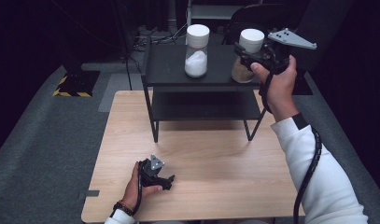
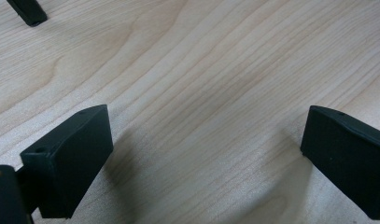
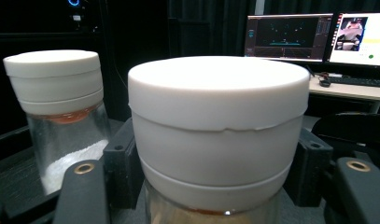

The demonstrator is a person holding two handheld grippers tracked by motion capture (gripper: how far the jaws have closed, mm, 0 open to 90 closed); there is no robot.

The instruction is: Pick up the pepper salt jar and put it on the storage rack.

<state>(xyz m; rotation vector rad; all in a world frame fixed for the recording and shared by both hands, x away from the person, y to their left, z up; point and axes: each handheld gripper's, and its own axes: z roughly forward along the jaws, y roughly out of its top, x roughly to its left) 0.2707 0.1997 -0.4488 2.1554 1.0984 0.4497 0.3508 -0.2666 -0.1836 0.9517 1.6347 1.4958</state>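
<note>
Wooden table (image 1: 215, 168) at the near left carries the left gripper (image 1: 168, 183), lying low on the boards with the hand (image 1: 142, 185) curled round it; in the left gripper view its jaws stand wide apart over bare wood, nothing between them. Further along, on the top of the black shelf (image 1: 169, 65), a jar of white powder (image 1: 197, 51) stands upright and alone. At the right end of that shelf the brown jar (image 1: 247, 56) is clamped by the right gripper (image 1: 246, 55); the right gripper view shows both jaws pressed against its white lid (image 3: 218, 126). That forearm reaches forward and up, wrist bent, gripper level at shelf height. My read: the jar is being taken from, or set on, the shelf. Next comes a steady, upright carry, clear of the neighbour.
</note>
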